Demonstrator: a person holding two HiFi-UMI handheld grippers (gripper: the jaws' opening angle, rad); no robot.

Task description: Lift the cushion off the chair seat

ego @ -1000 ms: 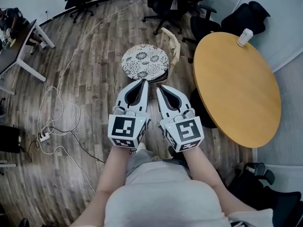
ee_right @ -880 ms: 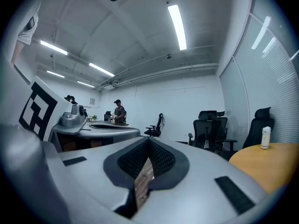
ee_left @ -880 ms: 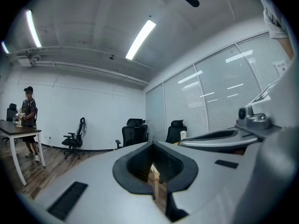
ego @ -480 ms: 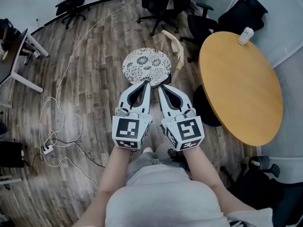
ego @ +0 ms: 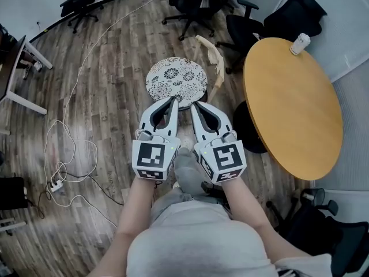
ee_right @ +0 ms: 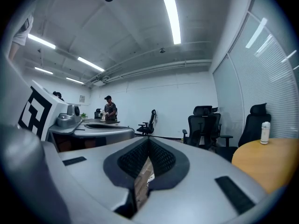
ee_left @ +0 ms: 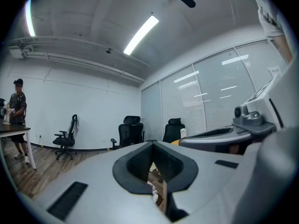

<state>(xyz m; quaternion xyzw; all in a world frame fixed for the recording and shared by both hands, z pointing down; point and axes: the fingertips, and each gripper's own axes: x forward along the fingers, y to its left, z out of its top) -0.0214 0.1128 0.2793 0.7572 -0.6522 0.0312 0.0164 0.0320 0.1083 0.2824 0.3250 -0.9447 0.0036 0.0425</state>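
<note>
A round cushion (ego: 176, 81) with a black-and-white floral print lies on the seat of a small wooden chair, whose pale backrest (ego: 215, 61) rises behind it. In the head view both grippers are held level and side by side, pointing at the cushion. My left gripper (ego: 172, 99) is shut and empty, its tip over the cushion's near edge. My right gripper (ego: 192, 104) is also shut and empty, just at the near rim. In each gripper view the jaws meet in a narrow slit, for the left gripper (ee_left: 152, 144) and for the right gripper (ee_right: 148, 142).
A round wooden table (ego: 291, 97) with a white bottle (ego: 298, 44) stands to the right. Black office chairs (ego: 196, 4) stand beyond the cushion. Cables (ego: 63, 149) and a power strip (ego: 55, 167) lie on the floor at left. A person (ee_right: 110, 108) stands far off at a desk.
The person has stepped forward, and both grippers have come closer to the cushion; their tips now reach its near edge. Both stayed shut.
</note>
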